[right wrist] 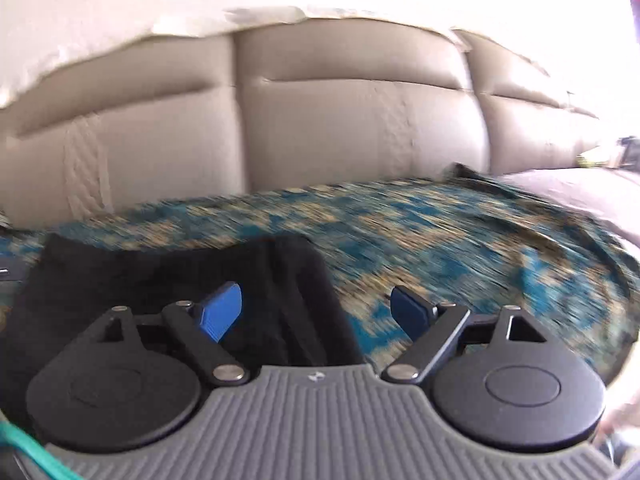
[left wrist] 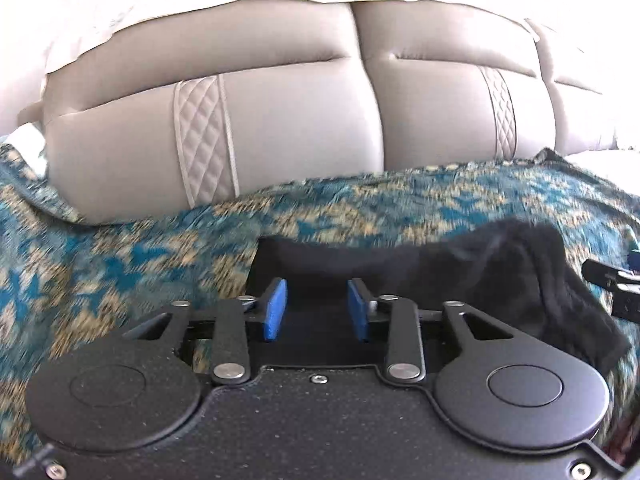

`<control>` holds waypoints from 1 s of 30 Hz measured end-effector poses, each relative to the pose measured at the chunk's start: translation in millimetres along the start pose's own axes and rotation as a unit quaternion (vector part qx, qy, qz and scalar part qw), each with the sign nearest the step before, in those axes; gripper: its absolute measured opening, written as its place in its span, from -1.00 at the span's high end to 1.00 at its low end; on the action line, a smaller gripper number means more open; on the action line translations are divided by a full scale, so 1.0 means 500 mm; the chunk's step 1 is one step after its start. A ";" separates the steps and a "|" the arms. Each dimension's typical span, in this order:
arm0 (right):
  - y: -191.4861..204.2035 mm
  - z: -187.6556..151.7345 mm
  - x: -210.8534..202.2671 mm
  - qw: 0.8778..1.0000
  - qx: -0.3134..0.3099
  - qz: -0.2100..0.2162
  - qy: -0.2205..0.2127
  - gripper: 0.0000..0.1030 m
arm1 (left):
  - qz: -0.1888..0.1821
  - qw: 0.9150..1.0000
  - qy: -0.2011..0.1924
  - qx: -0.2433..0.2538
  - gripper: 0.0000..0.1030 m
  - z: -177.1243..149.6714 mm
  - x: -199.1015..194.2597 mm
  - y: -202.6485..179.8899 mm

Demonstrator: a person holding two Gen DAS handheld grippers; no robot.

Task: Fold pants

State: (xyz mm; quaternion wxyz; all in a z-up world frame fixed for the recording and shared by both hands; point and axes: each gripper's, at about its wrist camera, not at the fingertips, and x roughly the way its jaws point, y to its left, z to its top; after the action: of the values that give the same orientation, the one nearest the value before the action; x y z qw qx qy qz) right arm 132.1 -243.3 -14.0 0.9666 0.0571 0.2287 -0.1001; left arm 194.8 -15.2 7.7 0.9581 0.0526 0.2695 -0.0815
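Tongs in both views, near edge, black linkages and blue pads. Left tongs [left wrist: 316, 310] partly spread, pads apart with black cloth showing in the gap, nothing pinched. Right tongs [right wrist: 316, 312] spread wide, nothing between the pads; left pad [right wrist: 222, 312] over dark cloth, right pad over the blanket. Pants [left wrist: 460, 272], black, lying on the blanket [left wrist: 140, 248] just beyond the left tongs and running off to the right, with a bunched hump at the right end. Same pants [right wrist: 168, 268] at near left in the right view, reaching under the left pad, right edge falling between the two pads. Blanket teal and tan, blurred, spread under everything. Part of the right tongs at the right edge of the left view. Farther back, beige padded headboard [left wrist: 300, 120] with quilted strips.
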 end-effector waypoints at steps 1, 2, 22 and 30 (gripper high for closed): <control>0.001 0.013 0.011 1.000 -0.002 0.021 0.003 -0.76 | -0.004 1.000 0.004 -0.003 0.58 0.011 0.017 0.001; 0.005 0.026 0.024 0.999 -0.007 0.044 0.008 -0.76 | -0.007 1.000 0.009 -0.006 0.60 0.019 0.035 0.000; -0.022 0.012 0.209 0.997 -0.037 -0.005 0.067 0.89 | 0.018 0.999 0.041 -0.012 0.64 0.010 0.218 -0.016; -0.069 0.043 0.148 0.996 0.045 0.075 -0.007 0.30 | 0.022 0.999 0.042 -0.004 0.60 0.013 0.217 -0.025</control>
State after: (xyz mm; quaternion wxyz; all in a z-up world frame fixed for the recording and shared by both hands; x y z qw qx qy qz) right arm 198.4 -292.7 -30.5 0.9695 0.1168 0.2119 -0.0384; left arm 286.8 -42.4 -44.5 0.9476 0.0576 0.3090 -0.0572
